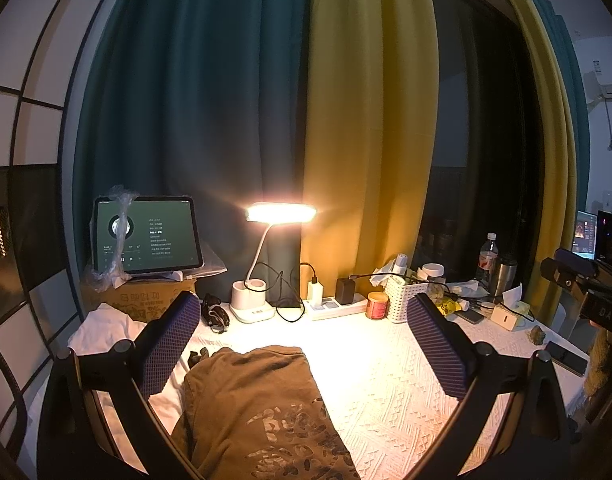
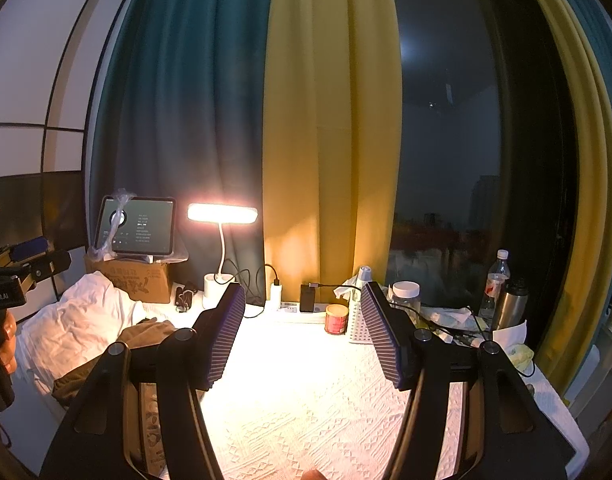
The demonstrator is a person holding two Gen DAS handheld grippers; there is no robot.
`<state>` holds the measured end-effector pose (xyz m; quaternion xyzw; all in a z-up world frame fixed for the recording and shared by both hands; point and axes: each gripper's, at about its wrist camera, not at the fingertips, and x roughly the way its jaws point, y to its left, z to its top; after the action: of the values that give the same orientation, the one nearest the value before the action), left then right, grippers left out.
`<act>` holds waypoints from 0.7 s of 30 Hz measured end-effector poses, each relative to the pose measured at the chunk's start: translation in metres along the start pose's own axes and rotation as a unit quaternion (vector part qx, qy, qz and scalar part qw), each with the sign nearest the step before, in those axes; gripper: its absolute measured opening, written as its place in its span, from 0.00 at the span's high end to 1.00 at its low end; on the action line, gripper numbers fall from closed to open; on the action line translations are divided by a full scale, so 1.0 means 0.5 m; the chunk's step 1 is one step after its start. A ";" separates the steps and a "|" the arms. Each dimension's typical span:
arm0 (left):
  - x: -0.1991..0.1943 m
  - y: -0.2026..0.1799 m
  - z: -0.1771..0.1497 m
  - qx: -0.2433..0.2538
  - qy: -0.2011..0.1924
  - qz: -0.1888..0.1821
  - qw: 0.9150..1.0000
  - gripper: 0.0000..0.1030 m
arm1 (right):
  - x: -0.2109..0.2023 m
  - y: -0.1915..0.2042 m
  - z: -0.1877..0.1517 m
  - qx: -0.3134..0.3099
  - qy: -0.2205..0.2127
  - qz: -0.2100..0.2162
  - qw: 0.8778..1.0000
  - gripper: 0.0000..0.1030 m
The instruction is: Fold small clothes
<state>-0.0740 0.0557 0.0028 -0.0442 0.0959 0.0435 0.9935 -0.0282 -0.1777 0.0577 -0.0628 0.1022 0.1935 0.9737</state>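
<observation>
Left wrist view: brown garment limp, light, on white cloth between left gripper jaws, wide apart, empty; right gripper likewise; best pinched at far hem.

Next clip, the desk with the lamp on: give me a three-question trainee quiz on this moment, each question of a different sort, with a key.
1. True or false: the left gripper is shut on the brown garment.
2. The red tin stands beside: A) the white basket, B) the tablet, C) the steel flask.
3. Fill in: the tablet rests on a ____ box.

Key: 1 false, since both it and the right gripper stand open with nothing between the fingers; 2 A; 3 cardboard.
</observation>
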 end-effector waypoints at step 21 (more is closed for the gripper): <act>0.006 -0.002 0.006 0.006 0.002 0.002 1.000 0.01 | -0.004 0.004 -0.008 -0.003 0.002 0.000 1.000 0.38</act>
<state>-0.0706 0.0554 0.0052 -0.0379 0.0979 0.0444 0.9935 -0.0313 -0.1774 0.0540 -0.0659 0.1039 0.1934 0.9734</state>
